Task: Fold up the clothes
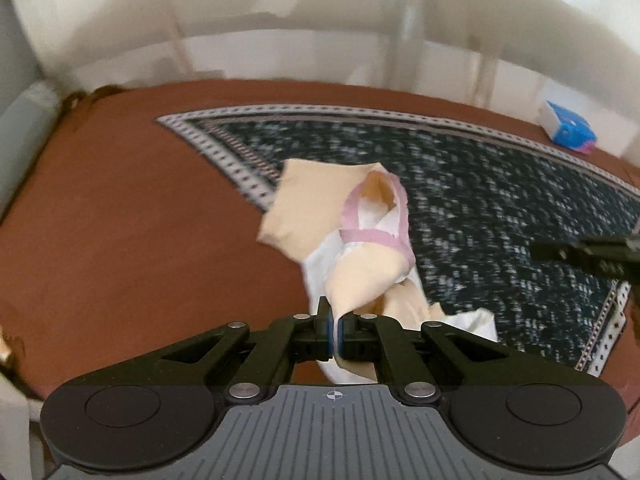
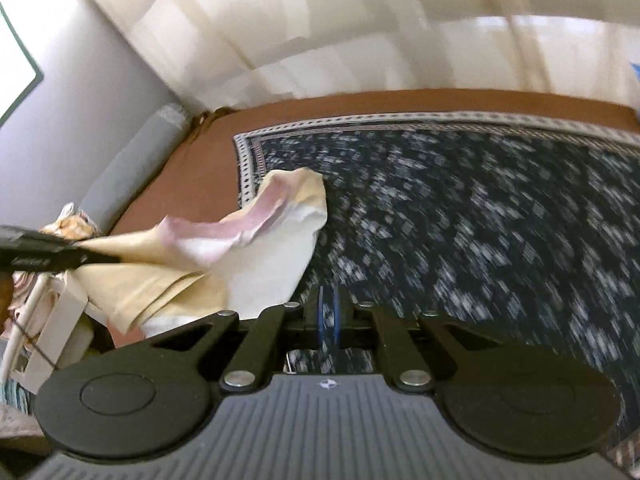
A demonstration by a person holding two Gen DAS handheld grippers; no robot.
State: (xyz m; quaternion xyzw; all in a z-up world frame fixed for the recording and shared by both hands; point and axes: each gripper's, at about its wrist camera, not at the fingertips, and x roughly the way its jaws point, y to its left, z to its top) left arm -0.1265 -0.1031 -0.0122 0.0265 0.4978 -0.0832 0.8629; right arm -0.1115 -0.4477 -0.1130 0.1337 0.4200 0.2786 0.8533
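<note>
Left tongs pinching a cream fold of the garment, blue pads pressed onto the cloth between them. Garment cream and white with a pink band, bunched and twisted, hanging out ahead of the left tongs over the near left edge of the patterned cloth. Seen from the right wrist, the same garment stretched out to the left of the right tongs, its far end lifted over the corner of the patterned cloth, its near end drawn into the left tongs at the left edge of the view. Right tongs pressed together on nothing, blue pads nearly touching, only a thin slit between them, clear of the garment and just to its right. Right tongs also visible from the left wrist, reaching in from the right, well apart from the garment. Patterned cloth spread flat over a brown cover under both tongs. Blue and white packet far ahead and to the right of the left tongs, on the brown cover's far edge. Both views blurred.
</note>
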